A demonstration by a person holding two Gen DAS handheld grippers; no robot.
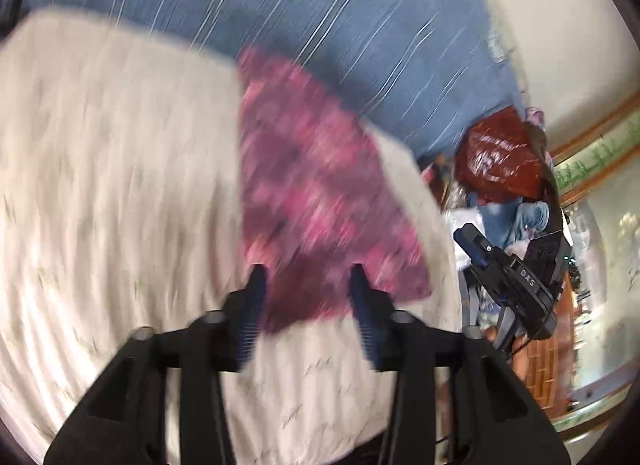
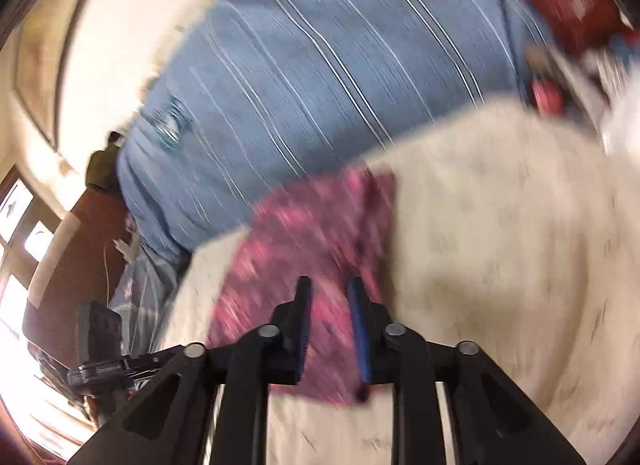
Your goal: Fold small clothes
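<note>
1. A blue bedspread with thin white stripes (image 1: 320,25) is seen across the top of the left wrist view; in the right wrist view it fills the upper middle of the frame.
2. A cream cloth with a faint print (image 1: 112,185) is spread over the bedspread, filling the left and lower part of the left wrist view and the right and lower part of the right wrist view. Both views are smeared by motion.
3. A small pink-and-purple patterned garment (image 1: 316,193) lies flat on the cream cloth, at the centre of the left wrist view; in the right wrist view (image 2: 308,241) it sits at lower centre, its far edge reaching the edge of the cream cloth.
4. A red shiny bag (image 1: 500,157) is noted at the right of the left wrist view, with heaped clothes below it.
5. The left gripper (image 1: 308,277) is seen at bottom centre, jaws parted, nothing between them, with the garment behind its tips.
6. The right gripper (image 2: 330,289) is seen at bottom centre of its own view, jaws apart by a narrow gap, clamping nothing; the garment lies behind the gap.
</note>
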